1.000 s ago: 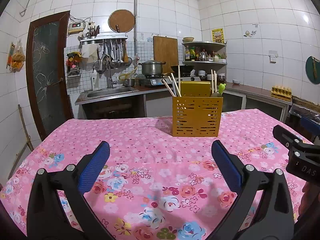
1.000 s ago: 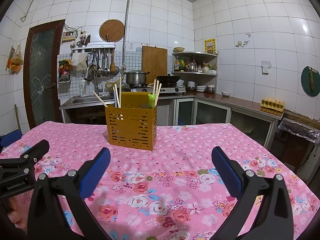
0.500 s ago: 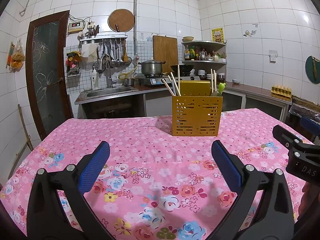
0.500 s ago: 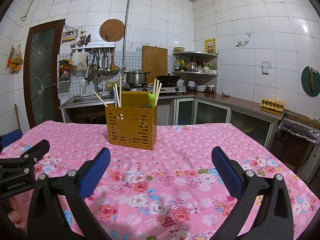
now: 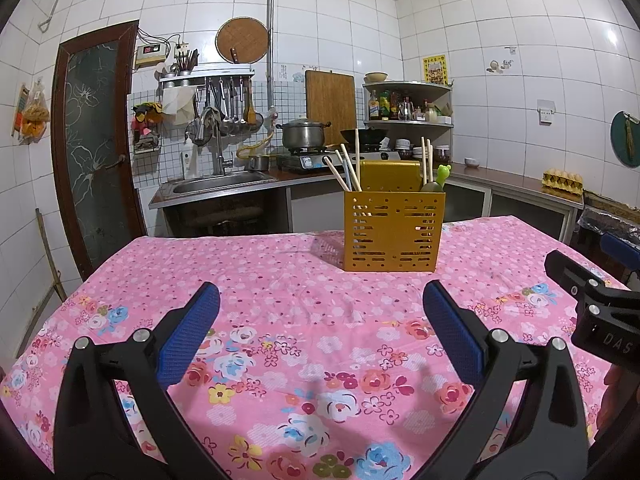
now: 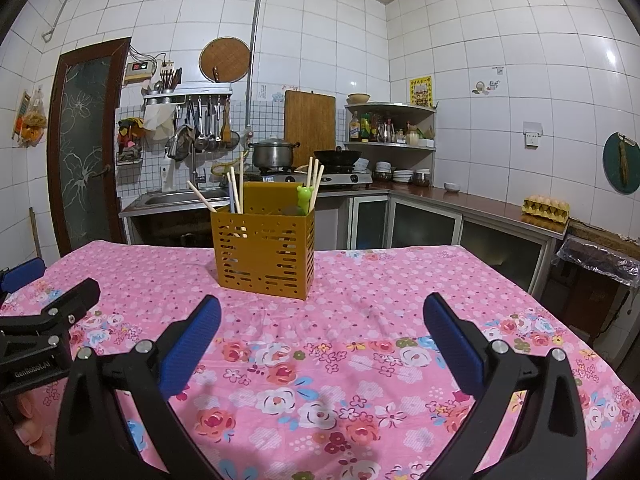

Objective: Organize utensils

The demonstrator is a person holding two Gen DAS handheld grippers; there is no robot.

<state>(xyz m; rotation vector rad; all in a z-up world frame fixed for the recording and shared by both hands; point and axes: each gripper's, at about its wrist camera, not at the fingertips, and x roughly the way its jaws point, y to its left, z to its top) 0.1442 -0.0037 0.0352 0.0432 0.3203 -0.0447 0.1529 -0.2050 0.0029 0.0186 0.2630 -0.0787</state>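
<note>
An orange slotted utensil holder [image 5: 394, 232] stands on the pink floral tablecloth [image 5: 280, 280], far centre-right; it also shows in the right wrist view [image 6: 264, 252]. Wooden chopsticks [image 5: 344, 170] and a green-topped utensil [image 5: 442, 174] stick out of it. My left gripper [image 5: 320, 332] is open and empty above the cloth, well short of the holder. My right gripper [image 6: 320, 340] is open and empty too, to the right of the left one. Each gripper's side shows in the other's view.
Behind the table are a steel sink [image 5: 220, 184], a hob with a pot [image 5: 304, 134] and a wok, a hanging utensil rack, a corner shelf and a counter with an egg tray [image 6: 546, 204]. A dark door [image 5: 96, 152] is at the left.
</note>
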